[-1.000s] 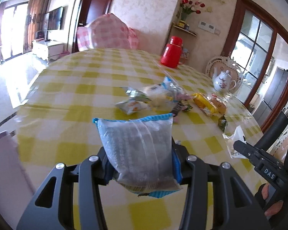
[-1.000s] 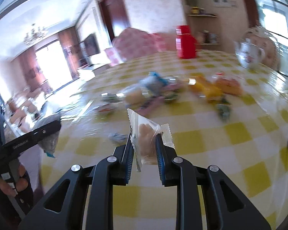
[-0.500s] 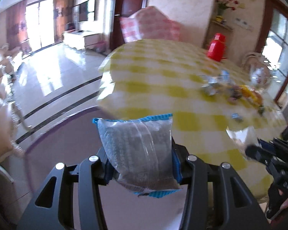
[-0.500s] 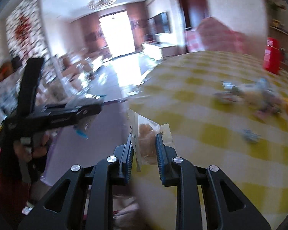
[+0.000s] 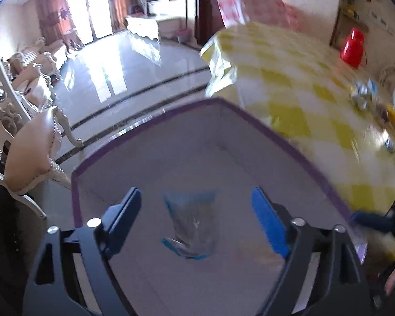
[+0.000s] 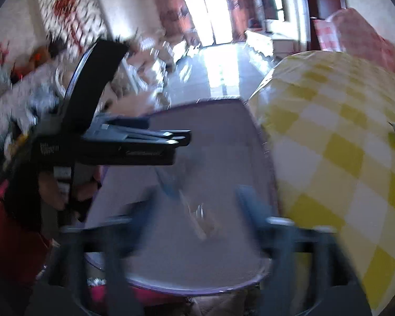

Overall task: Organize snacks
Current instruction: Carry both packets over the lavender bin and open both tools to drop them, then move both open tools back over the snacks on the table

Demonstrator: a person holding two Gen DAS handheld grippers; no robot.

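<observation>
Item: clear snack packet with blue edges. It sits inside the purple-rimmed bin, over its pale grey floor and between the spread blue pads of the left gripper, touched by neither pad. Whether it rests on the floor or is in mid-air cannot be told.

Item: small clear-wrapped snack. Blurred in the right wrist view; it is inside the same bin, between the fingers of the right gripper, free of both.

Left gripper: jaws opening, wide apart, holding nothing; angled down into the bin. Seen from the right wrist view at the bin's left side, carried by a hand.

Right gripper: jaws opening, wide apart, holding nothing; heavily blurred. Part of it shows at the right edge of the left wrist view.

Bin: stands just beside the table, on its left.

Table with yellow-and-white checked cloth: further snacks lie on its far right part, well apart from the bin. A red flask stands at the far side.

Surroundings: cushioned chair left of the bin; glossy floor beyond.
</observation>
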